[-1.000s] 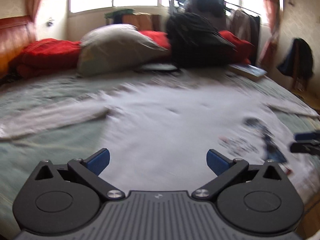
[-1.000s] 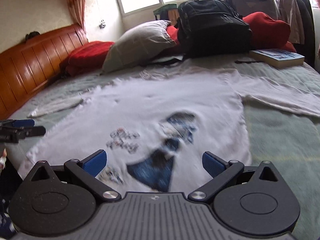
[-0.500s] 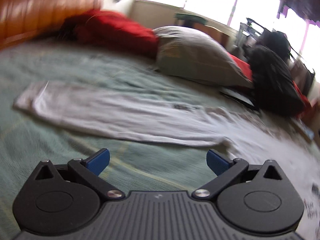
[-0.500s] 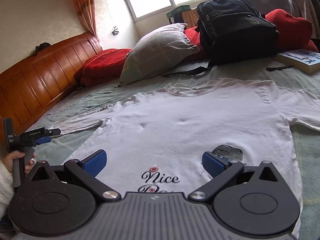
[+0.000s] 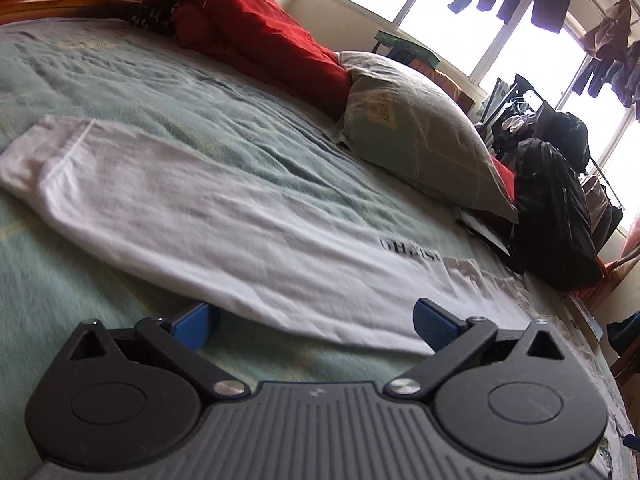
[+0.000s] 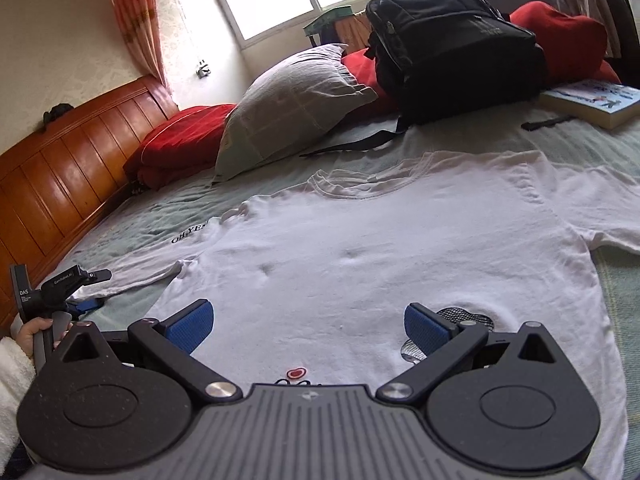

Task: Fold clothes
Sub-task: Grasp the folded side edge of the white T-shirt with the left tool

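A white long-sleeved shirt (image 6: 380, 248) with a printed front lies spread flat on the green bedspread (image 6: 616, 304). Its left sleeve (image 5: 208, 216) with black lettering stretches across the left wrist view. My left gripper (image 5: 316, 322) is open and empty, low over the bed at the sleeve's near edge. It also shows in the right wrist view (image 6: 86, 290), beside the sleeve. My right gripper (image 6: 310, 324) is open and empty, just above the shirt's chest.
A grey pillow (image 6: 292, 108), red bedding (image 6: 176, 144) and a black backpack (image 6: 448, 44) line the bed's far side. A book (image 6: 592, 102) lies at the far right. A wooden headboard (image 6: 60, 164) stands at the left.
My left gripper swung left from the shirt's body to the sleeve and dropped close to it. My right gripper moved forward from the hem print to the chest.
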### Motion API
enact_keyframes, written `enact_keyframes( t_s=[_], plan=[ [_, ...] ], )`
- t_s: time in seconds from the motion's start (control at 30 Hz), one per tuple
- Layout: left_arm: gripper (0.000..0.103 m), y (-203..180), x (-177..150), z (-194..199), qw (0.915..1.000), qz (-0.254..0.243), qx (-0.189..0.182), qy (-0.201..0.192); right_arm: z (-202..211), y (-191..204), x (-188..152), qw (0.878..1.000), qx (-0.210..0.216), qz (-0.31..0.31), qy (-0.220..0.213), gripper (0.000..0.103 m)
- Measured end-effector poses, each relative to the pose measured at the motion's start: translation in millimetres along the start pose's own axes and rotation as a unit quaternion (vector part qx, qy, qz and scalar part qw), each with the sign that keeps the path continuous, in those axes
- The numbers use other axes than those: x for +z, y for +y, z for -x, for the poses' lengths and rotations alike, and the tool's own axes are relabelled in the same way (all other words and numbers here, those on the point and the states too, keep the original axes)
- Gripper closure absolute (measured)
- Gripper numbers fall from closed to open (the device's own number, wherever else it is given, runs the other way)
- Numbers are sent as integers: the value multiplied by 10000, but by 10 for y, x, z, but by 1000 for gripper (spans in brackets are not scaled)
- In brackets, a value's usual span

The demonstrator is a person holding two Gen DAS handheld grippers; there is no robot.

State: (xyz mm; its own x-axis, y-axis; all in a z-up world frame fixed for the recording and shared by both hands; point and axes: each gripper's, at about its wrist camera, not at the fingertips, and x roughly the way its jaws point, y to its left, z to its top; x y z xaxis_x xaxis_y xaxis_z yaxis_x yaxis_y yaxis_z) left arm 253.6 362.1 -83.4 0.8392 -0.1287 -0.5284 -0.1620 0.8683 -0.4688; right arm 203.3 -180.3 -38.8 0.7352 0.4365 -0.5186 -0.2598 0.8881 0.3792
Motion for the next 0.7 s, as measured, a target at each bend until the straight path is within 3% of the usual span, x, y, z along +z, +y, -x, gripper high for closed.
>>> enact_keyframes(
  t_s=[0.37, 0.57, 0.63, 0.7],
  plan=[
    [1, 339, 254, -70, 9929, 748, 531, -754, -118, -7, 31, 9997, -215, 127, 25, 0],
    [1, 385, 342, -173, 9858, 1337, 374, -947, -190, 5, 49, 9997, -187, 106, 81, 0],
    [1, 315, 317, -197, 9875, 1350, 18, -814, -208, 30, 56, 9997, -122, 132, 154, 0],
    [1, 263, 324, -250, 9905, 1143, 76, -756, -224, 89, 63, 9994, 12, 216, 275, 0]
  ],
)
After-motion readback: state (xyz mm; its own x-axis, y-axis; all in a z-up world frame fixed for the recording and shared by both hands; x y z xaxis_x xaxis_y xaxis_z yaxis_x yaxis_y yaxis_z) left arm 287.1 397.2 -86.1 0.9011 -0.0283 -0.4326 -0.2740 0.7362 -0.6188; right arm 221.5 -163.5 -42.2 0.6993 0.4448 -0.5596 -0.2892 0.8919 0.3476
